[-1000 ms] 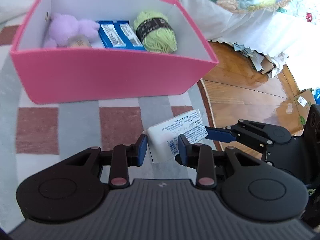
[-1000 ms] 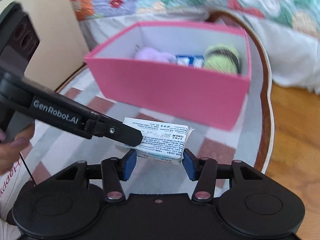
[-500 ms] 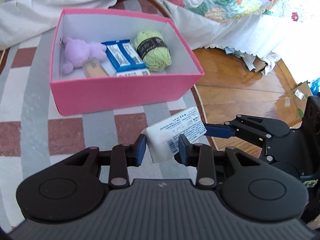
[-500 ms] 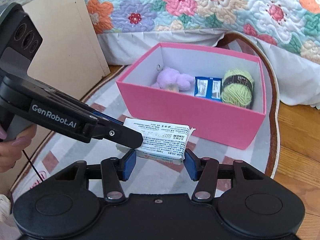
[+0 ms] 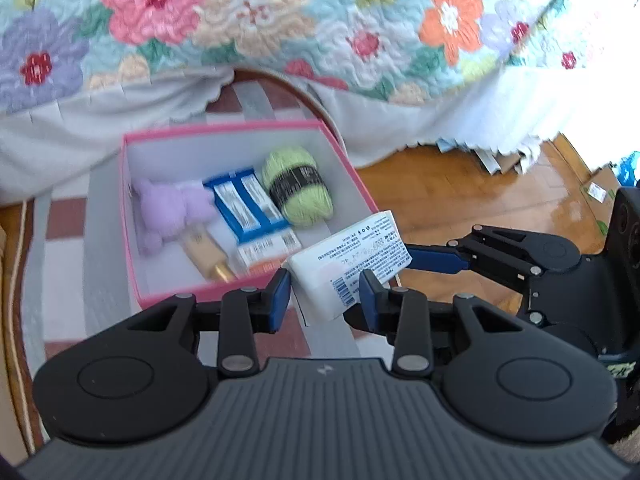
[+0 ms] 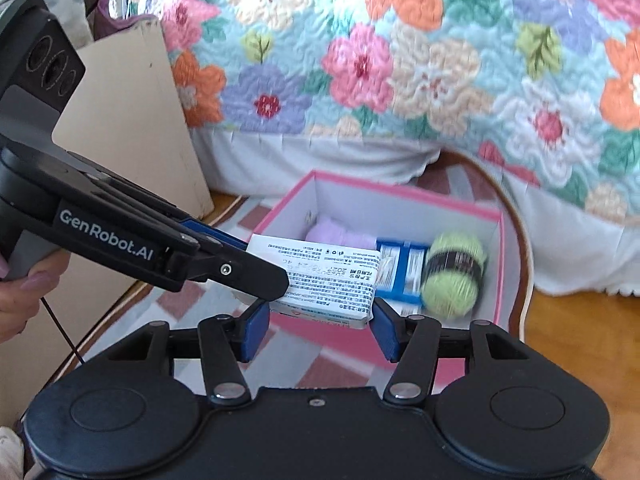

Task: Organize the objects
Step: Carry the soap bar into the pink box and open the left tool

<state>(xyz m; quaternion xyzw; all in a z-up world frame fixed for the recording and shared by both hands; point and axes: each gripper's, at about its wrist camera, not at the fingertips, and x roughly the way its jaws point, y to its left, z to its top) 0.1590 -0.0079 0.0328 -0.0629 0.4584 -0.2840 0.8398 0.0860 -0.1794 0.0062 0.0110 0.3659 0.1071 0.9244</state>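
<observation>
A white packet with printed text (image 5: 348, 268) is held between both grippers, above the near rim of the pink box (image 5: 240, 285). My left gripper (image 5: 323, 295) is shut on its near end. My right gripper (image 6: 320, 330) is shut on the same packet (image 6: 332, 280). The pink box (image 6: 496, 264) holds a purple plush toy (image 5: 168, 210), a blue packet (image 5: 244, 204), a green yarn ball (image 5: 298, 186) and a beige tube (image 5: 206, 254). In the right wrist view the left gripper's fingers (image 6: 248, 272) reach in from the left.
The box stands on a checked rug (image 5: 64, 280) with wooden floor (image 5: 460, 200) to the right. A bed with a floral quilt (image 5: 280, 20) and white skirt rises behind the box. A beige board (image 6: 132, 128) leans at the left.
Both grippers have lifted the packet together and moved it toward the box. The box now sits lower and smaller in both views, with its contents seen from above.
</observation>
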